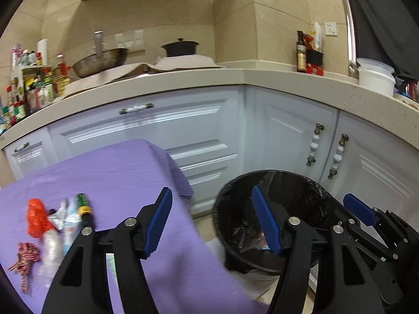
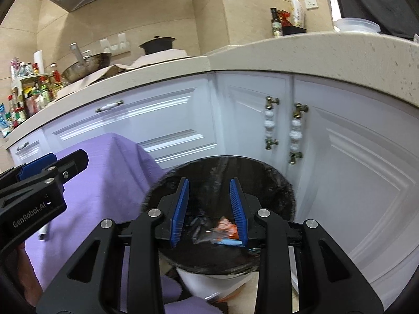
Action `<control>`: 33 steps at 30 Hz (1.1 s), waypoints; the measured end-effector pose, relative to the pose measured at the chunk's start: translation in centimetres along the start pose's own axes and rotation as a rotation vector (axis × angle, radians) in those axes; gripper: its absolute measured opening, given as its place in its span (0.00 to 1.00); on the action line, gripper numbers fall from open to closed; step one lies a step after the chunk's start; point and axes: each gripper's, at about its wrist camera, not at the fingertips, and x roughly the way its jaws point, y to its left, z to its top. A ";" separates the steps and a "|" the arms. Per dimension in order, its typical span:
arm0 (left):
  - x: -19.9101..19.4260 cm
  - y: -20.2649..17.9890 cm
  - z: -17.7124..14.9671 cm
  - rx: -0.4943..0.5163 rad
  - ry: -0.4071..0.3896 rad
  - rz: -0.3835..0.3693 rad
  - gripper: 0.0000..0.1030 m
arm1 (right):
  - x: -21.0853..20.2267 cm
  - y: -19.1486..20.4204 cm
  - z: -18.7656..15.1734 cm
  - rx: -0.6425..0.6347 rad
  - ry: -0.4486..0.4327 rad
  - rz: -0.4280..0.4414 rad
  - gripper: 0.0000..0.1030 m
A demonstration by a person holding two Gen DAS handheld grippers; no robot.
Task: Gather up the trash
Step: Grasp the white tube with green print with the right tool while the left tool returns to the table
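Two grippers, both mine, both empty. My left gripper (image 1: 212,222) stands with jaws wide apart, above the edge of the purple cloth (image 1: 117,172) and the bin (image 1: 309,188). My right gripper (image 2: 209,209) hangs over the bin's mouth with jaws partly apart, nothing between them. Orange and blue wrappers (image 2: 225,231) lie inside the black liner. More trash (image 1: 52,222) sits on the cloth to the left: red bag, foil, tube, bottle, ribbon.
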 end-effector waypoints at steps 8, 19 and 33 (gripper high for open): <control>-2.8 5.7 -1.4 -0.062 0.008 0.091 0.61 | -1.5 6.0 -0.7 -0.053 0.006 0.107 0.31; -6.1 14.0 -4.6 -0.118 0.041 0.254 0.62 | -3.1 13.7 -2.3 -0.137 0.040 0.238 0.31; -6.6 23.6 -8.6 -0.238 0.186 0.372 0.68 | -1.3 19.8 -4.3 -0.231 0.180 0.312 0.31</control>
